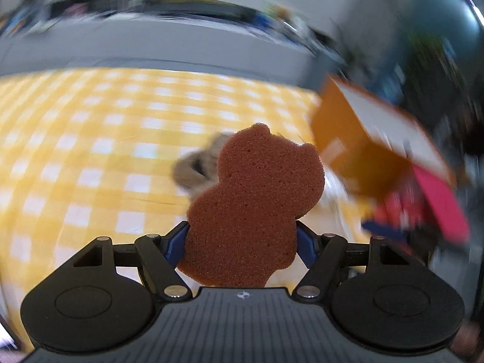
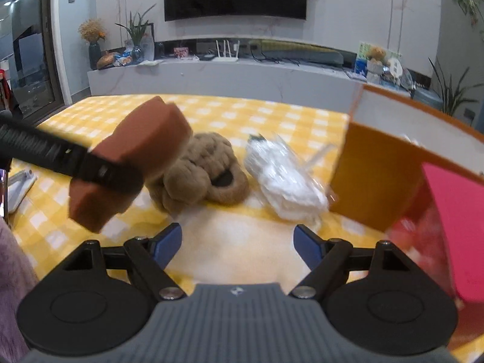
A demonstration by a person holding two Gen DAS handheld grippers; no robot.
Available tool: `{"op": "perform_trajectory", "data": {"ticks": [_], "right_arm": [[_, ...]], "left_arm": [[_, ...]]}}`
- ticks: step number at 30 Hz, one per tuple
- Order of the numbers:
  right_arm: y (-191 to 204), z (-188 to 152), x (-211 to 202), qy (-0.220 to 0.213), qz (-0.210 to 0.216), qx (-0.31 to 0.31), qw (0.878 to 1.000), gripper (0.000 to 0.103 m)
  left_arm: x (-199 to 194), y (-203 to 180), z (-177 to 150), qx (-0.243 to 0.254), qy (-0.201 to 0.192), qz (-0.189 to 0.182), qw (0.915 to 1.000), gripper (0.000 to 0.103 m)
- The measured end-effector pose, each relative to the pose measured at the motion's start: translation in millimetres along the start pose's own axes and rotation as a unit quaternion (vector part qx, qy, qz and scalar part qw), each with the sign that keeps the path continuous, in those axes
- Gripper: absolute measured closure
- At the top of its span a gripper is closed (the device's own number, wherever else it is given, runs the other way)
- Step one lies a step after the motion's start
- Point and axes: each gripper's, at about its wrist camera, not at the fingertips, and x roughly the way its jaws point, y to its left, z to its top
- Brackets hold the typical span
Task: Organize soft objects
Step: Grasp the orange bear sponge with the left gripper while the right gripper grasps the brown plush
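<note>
Flanking slippers (image 2: 201, 172): wrapped bundle (image 2: 284, 178), orange box (image 2: 378, 175)

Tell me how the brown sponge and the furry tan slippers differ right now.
The sponge is held off the table in the left gripper; the slippers lie on the yellow checked cloth. The sponge is a flat, porous, reddish-brown cutout; the slippers are puffy, furry and tan. Both look soft and sit outside the orange box.
</note>
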Motion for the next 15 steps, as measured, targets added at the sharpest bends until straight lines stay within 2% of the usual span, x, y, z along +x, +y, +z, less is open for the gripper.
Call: {"op": "perform_trajectory", "data": {"ticks": [2, 4, 5, 9, 12, 15], "right_arm": [[10.0, 7.5, 7.8, -0.007, 0.000, -0.009, 1.000, 0.021], [20.8, 15.0, 16.4, -0.010, 0.009, -0.021, 1.000, 0.020], [26.4, 18.7, 21.0, -0.009, 0.014, -0.026, 1.000, 0.018], [48.8, 30.8, 41.8, -0.005, 0.027, -0.034, 0.999, 0.011], [63.0, 34.5, 58.9, -0.002, 0.022, -0.053, 0.998, 0.010], [74.0, 36.4, 73.1, 0.003, 0.013, -0.073, 0.997, 0.010]], "left_arm": [[0.4, 11.7, 2.7, -0.032, -0.027, 0.015, 0.9990, 0.020], [2.5, 19.5, 3.7, -0.040, -0.045, 0.050, 0.9970, 0.020], [3.1, 23.8, 4.3, -0.047, -0.052, 0.056, 0.9960, 0.020], [5.1, 36.8, 2.2, -0.092, -0.079, 0.051, 0.9913, 0.020], [4.6, 41.3, 4.2, -0.091, -0.093, 0.080, 0.9882, 0.020], [11.2, 55.7, 7.3, -0.127, -0.082, 0.080, 0.9853, 0.020]]}}
